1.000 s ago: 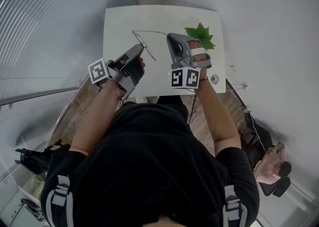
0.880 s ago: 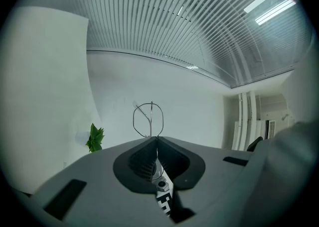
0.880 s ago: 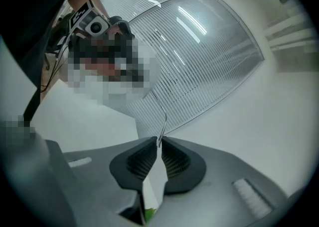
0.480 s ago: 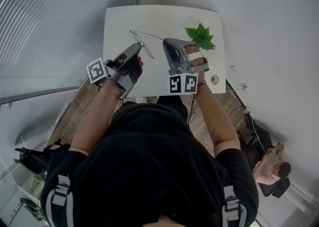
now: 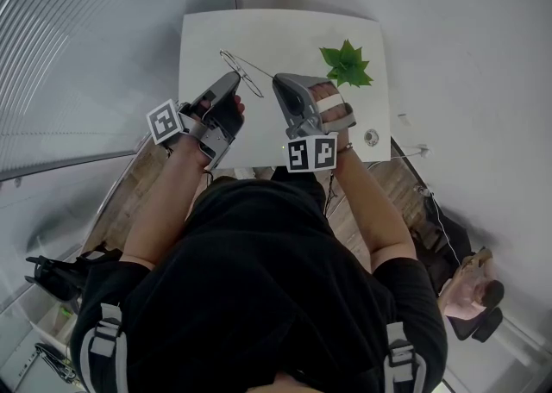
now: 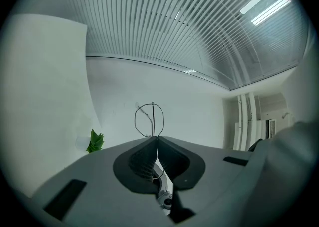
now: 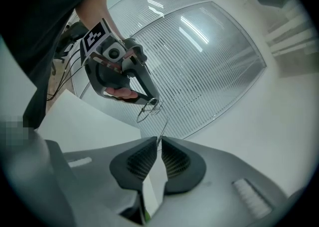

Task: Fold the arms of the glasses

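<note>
The thin wire-framed glasses [image 5: 235, 64] hang in the air over the white table [image 5: 259, 29], between both grippers. My left gripper [image 5: 238, 79] is shut on the frame by the lenses. In the left gripper view a lens ring [image 6: 153, 119] sticks up out of its closed jaws [image 6: 156, 139]. My right gripper [image 5: 278, 80] is shut on the free end of one arm of the glasses [image 5: 260, 67]. The right gripper view shows that arm [image 7: 163, 130] running down into the narrow slot between its jaws [image 7: 159, 142], with the lenses [image 7: 148, 109] and the left gripper [image 7: 148, 99] beyond.
A small green plant [image 5: 347, 64] stands on the table's right side, just right of my right gripper, and also shows in the left gripper view [image 6: 94, 141]. A small round fitting [image 5: 372, 136] sits near the table's right front corner. Another person [image 5: 470, 288] sits at lower right.
My right gripper has moved left toward the left gripper, carrying the arm's end with it. The gap between the grippers has narrowed. The left gripper has hardly moved.
</note>
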`<act>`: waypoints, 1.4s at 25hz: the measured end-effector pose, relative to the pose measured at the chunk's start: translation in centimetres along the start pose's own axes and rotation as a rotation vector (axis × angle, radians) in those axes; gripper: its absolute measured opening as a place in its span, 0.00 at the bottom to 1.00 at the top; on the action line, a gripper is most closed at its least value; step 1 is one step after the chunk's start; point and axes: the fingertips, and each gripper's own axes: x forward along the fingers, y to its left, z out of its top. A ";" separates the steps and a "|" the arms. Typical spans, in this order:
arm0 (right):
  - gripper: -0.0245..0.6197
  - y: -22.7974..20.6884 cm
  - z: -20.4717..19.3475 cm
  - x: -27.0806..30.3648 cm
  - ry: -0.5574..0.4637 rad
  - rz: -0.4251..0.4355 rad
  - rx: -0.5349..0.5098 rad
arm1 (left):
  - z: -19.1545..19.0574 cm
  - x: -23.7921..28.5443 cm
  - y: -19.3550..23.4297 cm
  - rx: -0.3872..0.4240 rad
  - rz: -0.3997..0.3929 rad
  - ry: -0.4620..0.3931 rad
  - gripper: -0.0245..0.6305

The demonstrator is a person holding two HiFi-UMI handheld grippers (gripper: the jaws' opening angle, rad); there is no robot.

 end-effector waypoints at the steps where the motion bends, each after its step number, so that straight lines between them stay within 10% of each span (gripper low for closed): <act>1: 0.10 0.1 0.2 0.0 -0.003 0.003 0.000 | 0.1 0.0 0.0 0.001 0.000 -0.001 0.06; 35: 0.17 2.5 3.4 -1.2 -0.102 0.080 0.026 | 0.8 -0.6 -0.8 0.011 -0.019 -0.004 0.06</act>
